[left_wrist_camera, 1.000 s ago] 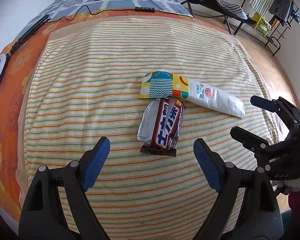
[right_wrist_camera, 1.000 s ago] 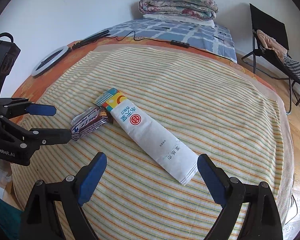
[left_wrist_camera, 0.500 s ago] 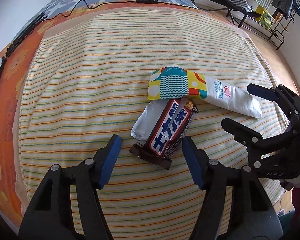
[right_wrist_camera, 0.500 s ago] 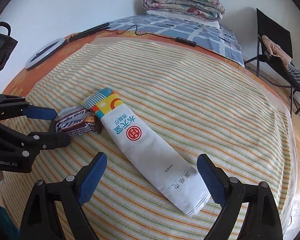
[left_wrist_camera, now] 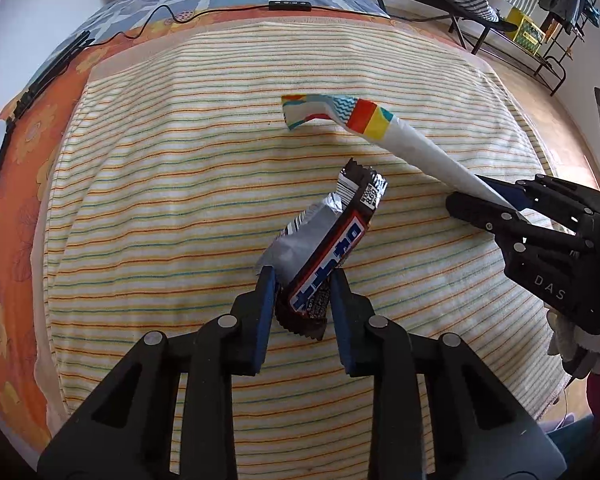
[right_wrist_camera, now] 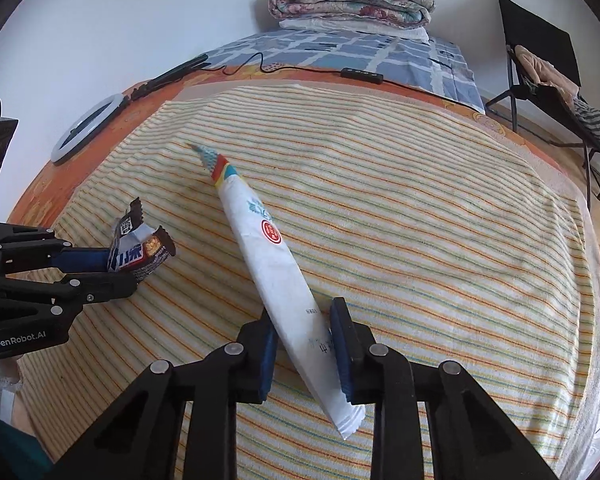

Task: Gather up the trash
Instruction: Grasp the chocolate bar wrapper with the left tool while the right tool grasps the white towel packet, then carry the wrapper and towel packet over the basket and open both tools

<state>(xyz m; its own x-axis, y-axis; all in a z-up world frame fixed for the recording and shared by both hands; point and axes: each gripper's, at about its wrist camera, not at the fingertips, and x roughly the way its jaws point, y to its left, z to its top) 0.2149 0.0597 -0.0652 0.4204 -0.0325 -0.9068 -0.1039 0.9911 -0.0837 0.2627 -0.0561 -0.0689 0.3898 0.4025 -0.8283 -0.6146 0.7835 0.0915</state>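
Left wrist view is showing the left gripper [left_wrist_camera: 302, 288] clamping its blue pads on the lower end of a dark brown, red and white chocolate bar wrapper [left_wrist_camera: 326, 256], whose torn silver foil end is pointing up and away above a striped yellow, green and orange cloth [left_wrist_camera: 172, 208]. To the right in that view, the right gripper [left_wrist_camera: 496, 204] is pinching the tail of a long white plastic wrapper with a colourful patterned end [left_wrist_camera: 384, 132], which is slanting up over the cloth. Right wrist view is showing the same white wrapper [right_wrist_camera: 276, 264] squeezed between the right gripper's [right_wrist_camera: 304, 334] pads, its bottom end hanging past them toward the camera. The left gripper [right_wrist_camera: 112, 268] is sitting at the left edge, with the chocolate wrapper [right_wrist_camera: 140, 248] sticking out of its closed tips.
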